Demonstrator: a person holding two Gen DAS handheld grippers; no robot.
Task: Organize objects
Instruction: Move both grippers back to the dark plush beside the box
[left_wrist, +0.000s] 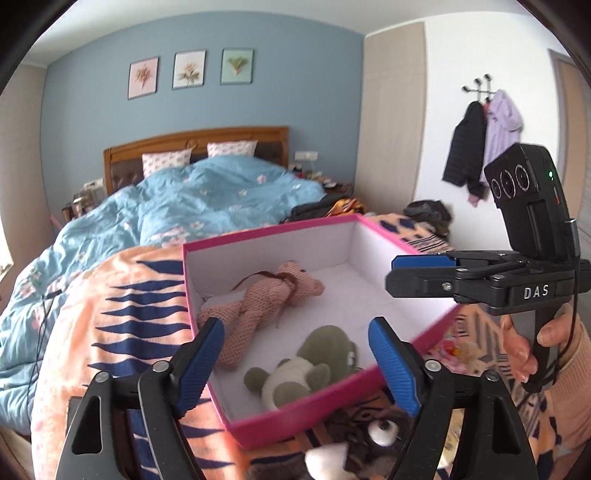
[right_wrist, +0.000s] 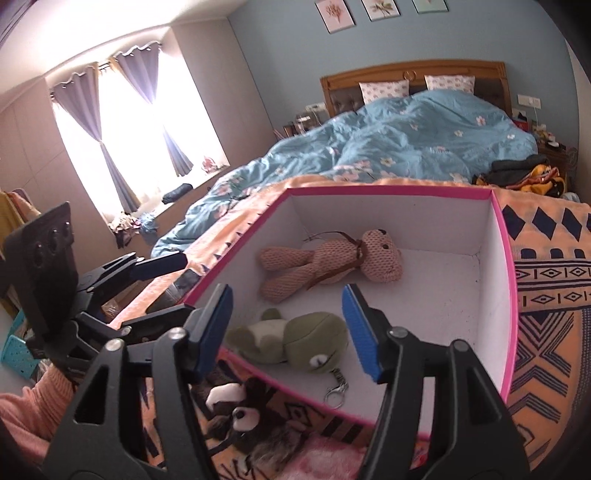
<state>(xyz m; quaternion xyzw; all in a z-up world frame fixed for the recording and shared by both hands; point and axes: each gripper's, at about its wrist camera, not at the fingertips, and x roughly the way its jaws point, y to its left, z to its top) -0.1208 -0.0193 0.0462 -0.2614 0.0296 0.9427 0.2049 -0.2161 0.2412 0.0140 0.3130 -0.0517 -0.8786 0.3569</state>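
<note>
A pink box (left_wrist: 273, 230) (right_wrist: 388, 190) with a white inside sits on an orange patterned blanket. In it lie a pink knitted bear (left_wrist: 273, 299) (right_wrist: 332, 258) and a green and white plush (left_wrist: 306, 365) (right_wrist: 295, 339) with a key ring. A dark brown plush with big eyes (left_wrist: 369, 435) (right_wrist: 243, 410) lies on the blanket outside the near wall. My left gripper (left_wrist: 295, 360) hovers open over the box's near end, above the green plush, holding nothing. My right gripper (right_wrist: 286, 321) is also open and empty above the same plush. Each gripper shows side-on in the other's view, the right (left_wrist: 424, 273) and the left (right_wrist: 155, 266).
The orange blanket (left_wrist: 122, 295) covers the foot of a bed with a blue flowered duvet (left_wrist: 203, 195). A pile of dark and yellow clothes (right_wrist: 524, 173) lies behind the box. Coats (left_wrist: 476, 144) hang on the right wall. Something pink and fluffy (right_wrist: 325, 458) lies by the dark plush.
</note>
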